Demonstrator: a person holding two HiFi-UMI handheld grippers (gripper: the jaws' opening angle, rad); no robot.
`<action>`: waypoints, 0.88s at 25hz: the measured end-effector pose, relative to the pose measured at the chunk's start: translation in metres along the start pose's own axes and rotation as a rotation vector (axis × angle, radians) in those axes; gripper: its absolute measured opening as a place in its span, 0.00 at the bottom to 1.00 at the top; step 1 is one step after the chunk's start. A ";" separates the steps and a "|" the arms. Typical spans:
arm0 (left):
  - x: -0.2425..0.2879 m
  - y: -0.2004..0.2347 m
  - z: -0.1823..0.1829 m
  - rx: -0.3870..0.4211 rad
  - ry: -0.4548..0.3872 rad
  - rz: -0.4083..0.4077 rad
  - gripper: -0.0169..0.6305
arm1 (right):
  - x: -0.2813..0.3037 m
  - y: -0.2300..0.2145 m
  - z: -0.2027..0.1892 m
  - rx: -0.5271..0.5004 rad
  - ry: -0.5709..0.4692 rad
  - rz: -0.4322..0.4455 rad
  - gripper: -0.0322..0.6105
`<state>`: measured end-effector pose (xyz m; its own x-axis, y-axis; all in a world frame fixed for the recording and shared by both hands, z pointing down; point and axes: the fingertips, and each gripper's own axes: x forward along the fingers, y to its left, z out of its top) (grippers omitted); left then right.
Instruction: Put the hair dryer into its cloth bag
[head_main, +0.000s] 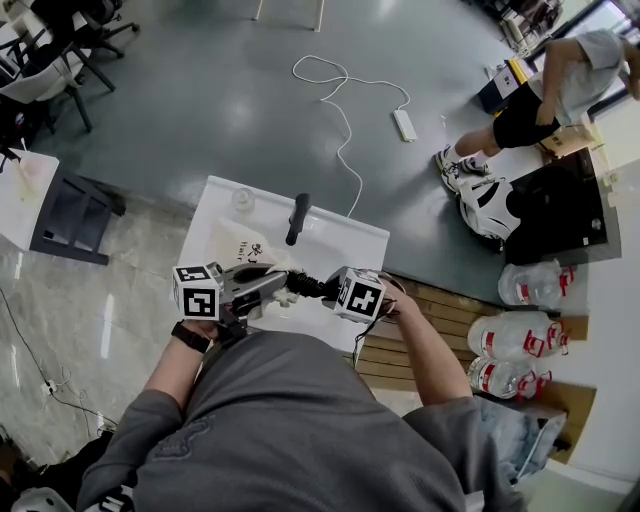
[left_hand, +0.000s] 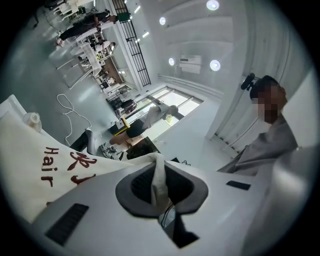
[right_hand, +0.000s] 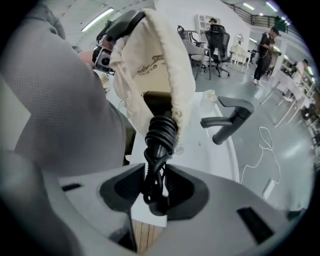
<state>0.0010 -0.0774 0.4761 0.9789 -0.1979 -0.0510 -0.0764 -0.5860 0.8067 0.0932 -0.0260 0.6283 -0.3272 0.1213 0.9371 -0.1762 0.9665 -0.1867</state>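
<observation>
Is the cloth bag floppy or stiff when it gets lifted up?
Probably floppy: the cloth bag hangs in soft folds from the left gripper, whose jaws pinch just its edge. Likely light too, since that thin pinch carries it. Its mouth seems to sag around the coiled cord held by the right gripper.

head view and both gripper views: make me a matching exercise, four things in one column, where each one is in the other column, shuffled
Things
1. cloth bag
2. coiled black cord
3. white power strip
4. black angled object

Places
A. lying on the grey floor
B. on the white table
C. a fold pinched between the fingers of the left gripper
D. clamped between the fingers of the right gripper

Pairs: 1-C, 2-D, 3-A, 4-B
</observation>
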 end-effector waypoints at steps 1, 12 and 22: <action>0.002 0.000 -0.002 0.009 0.013 0.001 0.05 | -0.003 0.000 0.003 0.007 0.004 0.013 0.24; 0.004 0.010 -0.016 -0.025 0.018 0.021 0.05 | -0.005 0.007 0.066 0.400 -0.200 0.178 0.25; 0.005 0.004 -0.010 -0.102 -0.054 -0.029 0.05 | -0.003 -0.001 0.090 0.759 -0.478 0.204 0.25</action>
<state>0.0071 -0.0726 0.4854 0.9684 -0.2261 -0.1048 -0.0260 -0.5097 0.8600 0.0105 -0.0479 0.5992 -0.7379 0.0037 0.6750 -0.5798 0.5085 -0.6366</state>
